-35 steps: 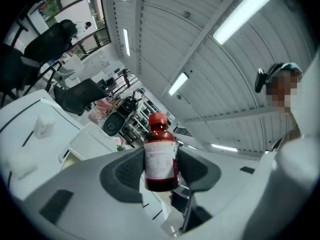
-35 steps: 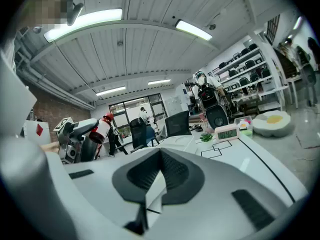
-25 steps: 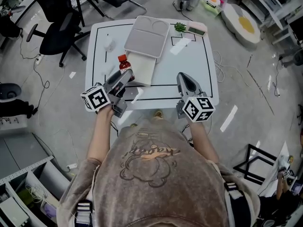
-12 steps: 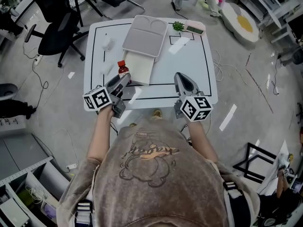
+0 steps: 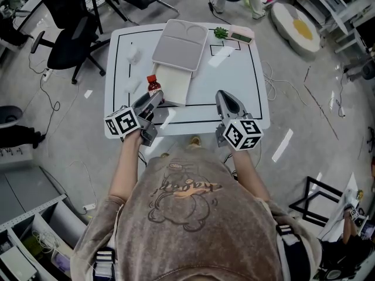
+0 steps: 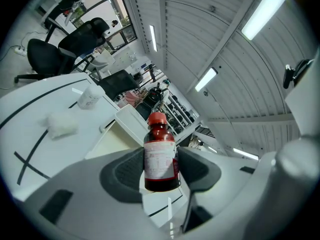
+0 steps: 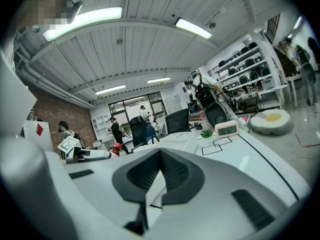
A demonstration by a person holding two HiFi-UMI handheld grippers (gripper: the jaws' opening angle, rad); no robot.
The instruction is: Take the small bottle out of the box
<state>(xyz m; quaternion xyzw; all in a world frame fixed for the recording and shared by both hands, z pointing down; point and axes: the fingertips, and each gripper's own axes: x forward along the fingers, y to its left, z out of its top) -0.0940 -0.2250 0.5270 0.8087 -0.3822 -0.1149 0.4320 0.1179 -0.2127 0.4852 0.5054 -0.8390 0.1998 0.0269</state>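
A small bottle (image 5: pixel 153 85) of dark red liquid with a red cap and a white label stands upright between the pads of my left gripper (image 5: pixel 153 98), which is shut on it. In the left gripper view the bottle (image 6: pixel 160 156) fills the gap between the jaws just above the white table (image 5: pixel 234 75). The open pale box (image 5: pixel 174 86) lies right beside it, its lid (image 5: pixel 181 44) folded back toward the far edge. My right gripper (image 5: pixel 225 98) hovers over the table's near right part, shut with nothing in it; in its own view the right gripper (image 7: pixel 159 156) shows its pads meeting.
A small clock (image 5: pixel 243 36) and a green plant (image 5: pixel 222 33) sit at the far right of the table. Two white crumpled objects (image 5: pixel 134 54) lie at the left. Black office chairs (image 5: pixel 70 40) stand beyond the table's left side.
My left gripper sank a little toward the table with the bottle still in it, then kept still. The right gripper has not moved.
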